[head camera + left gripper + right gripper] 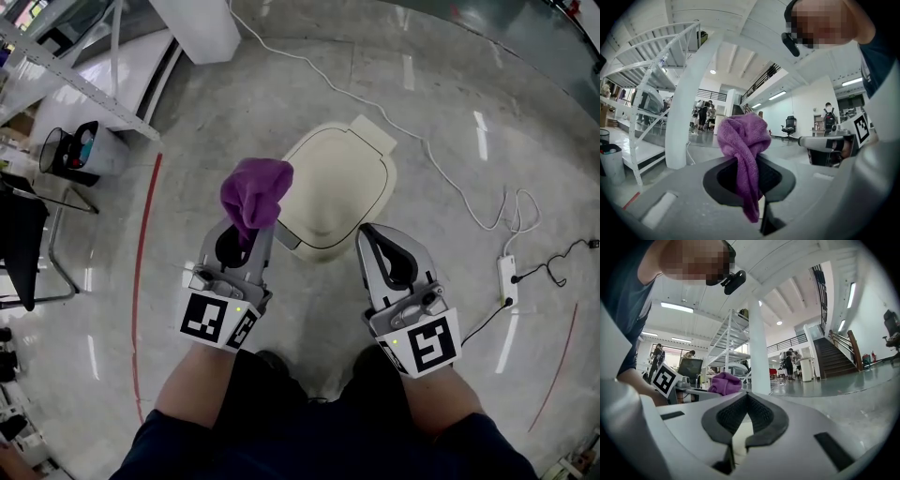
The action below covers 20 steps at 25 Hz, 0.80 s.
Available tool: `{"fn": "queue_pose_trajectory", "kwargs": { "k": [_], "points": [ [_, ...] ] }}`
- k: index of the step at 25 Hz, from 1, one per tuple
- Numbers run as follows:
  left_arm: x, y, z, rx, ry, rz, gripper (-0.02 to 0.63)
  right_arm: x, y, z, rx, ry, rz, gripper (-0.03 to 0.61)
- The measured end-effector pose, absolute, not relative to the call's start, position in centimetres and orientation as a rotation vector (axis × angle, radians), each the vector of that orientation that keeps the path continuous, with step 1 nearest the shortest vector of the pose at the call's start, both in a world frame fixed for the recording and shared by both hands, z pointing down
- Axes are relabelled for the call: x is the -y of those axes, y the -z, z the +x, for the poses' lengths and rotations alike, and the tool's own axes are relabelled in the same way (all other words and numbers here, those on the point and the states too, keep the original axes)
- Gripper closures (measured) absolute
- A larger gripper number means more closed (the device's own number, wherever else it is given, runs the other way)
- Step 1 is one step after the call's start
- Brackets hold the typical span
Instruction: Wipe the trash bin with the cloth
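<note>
- Nearest the head camera are the person's forearms (192, 384), one behind each tool, held out over the floor (441, 84). That glossy grey surface looks slippery enough to let anything light skate under a push.
- Trash bin (337, 192): cream, lid down, standing on that floor just ahead of the two tools and between them. Nothing touches it. Wiping has not begun, so the step in hand looks like lowering the cloth (255, 192) onto the lid.
- Left gripper (251, 230): jaws clamped on the purple cloth. Its own view shows a strand pinched between the pads and a knot-like bunch standing past the tips. Lead with that bunch, tips tilted down, so fabric rather than hard jaw meets the plastic.
- Right gripper (370, 234): jaws closed tip to tip with nothing between them, hanging by the bin's near right edge. It would probably serve best pressed against the bin's side as a brace while the other sweeps.
- The cloth itself hangs above the bin's near left corner, clear of it. Only a narrow tail sits in the grip, so light pressure and long strokes from the near edge toward the hinge seem wise. Hard scrubbing could tug it free.
- Cable (450, 173): white, trailing across the floor right of the bin to a power strip (507, 279). Keep the bin from sliding onto it.
</note>
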<state>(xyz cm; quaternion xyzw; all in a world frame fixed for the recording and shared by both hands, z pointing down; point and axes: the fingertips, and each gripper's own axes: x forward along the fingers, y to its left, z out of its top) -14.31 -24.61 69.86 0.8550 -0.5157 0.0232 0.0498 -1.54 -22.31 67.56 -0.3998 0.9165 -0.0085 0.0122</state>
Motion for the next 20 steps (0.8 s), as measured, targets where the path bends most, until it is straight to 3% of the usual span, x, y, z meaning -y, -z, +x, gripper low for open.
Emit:
{"fn": "queue_pose_trajectory", "kwargs": {
  "k": [6, 20],
  "points": [
    [28.7, -70.4, -12.3, 1.548, -0.280, 2.751, 0.560, 22.2, -67.4, -0.3, -2.838, -0.038, -1.264, 0.568],
    [39.5, -79.7, -4.9, 1.176, -1.210, 2.860, 0.560, 20.6, -64.7, 3.4, -2.723, -0.129, -1.355, 0.568]
  ]
}}
